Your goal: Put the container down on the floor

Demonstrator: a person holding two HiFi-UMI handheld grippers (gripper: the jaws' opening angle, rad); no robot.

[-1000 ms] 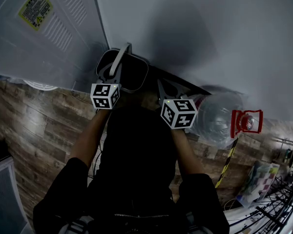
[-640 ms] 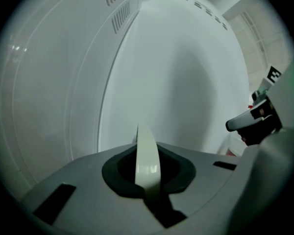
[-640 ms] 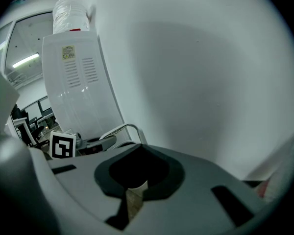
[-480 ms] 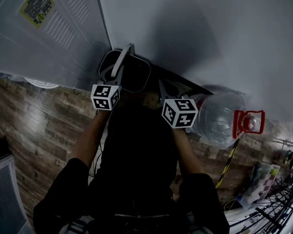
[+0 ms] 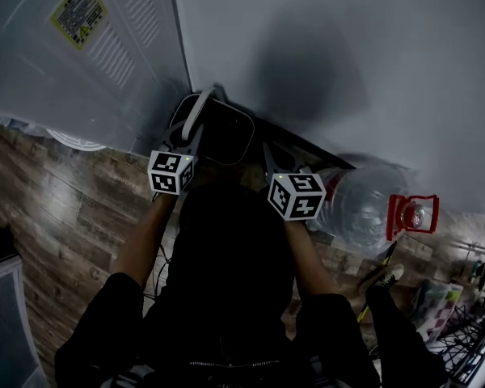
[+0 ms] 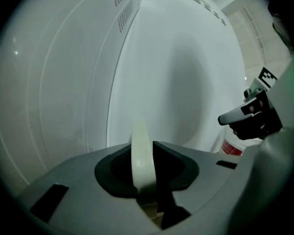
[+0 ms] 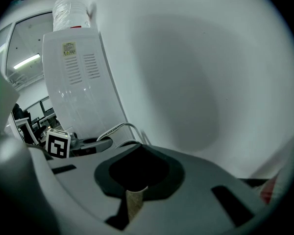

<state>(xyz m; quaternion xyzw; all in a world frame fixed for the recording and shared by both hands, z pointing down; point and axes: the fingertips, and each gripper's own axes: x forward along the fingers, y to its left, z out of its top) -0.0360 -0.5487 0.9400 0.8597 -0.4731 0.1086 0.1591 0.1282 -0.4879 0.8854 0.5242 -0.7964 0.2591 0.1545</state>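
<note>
The left tongs (image 6: 146, 180) are clamped on the white handle (image 6: 139, 151) of the dark container (image 5: 226, 136). It hangs low against the wall (image 5: 347, 55), just beside the white dispenser (image 5: 89, 55). The right tongs (image 7: 133, 199) are drawn nearly together, with no part of the container between them. The carrying looks almost done. Whether the base already touches the floor (image 5: 73, 208) cannot be told from here. What is left is to settle it fully, release the handle and pull clear.
</note>
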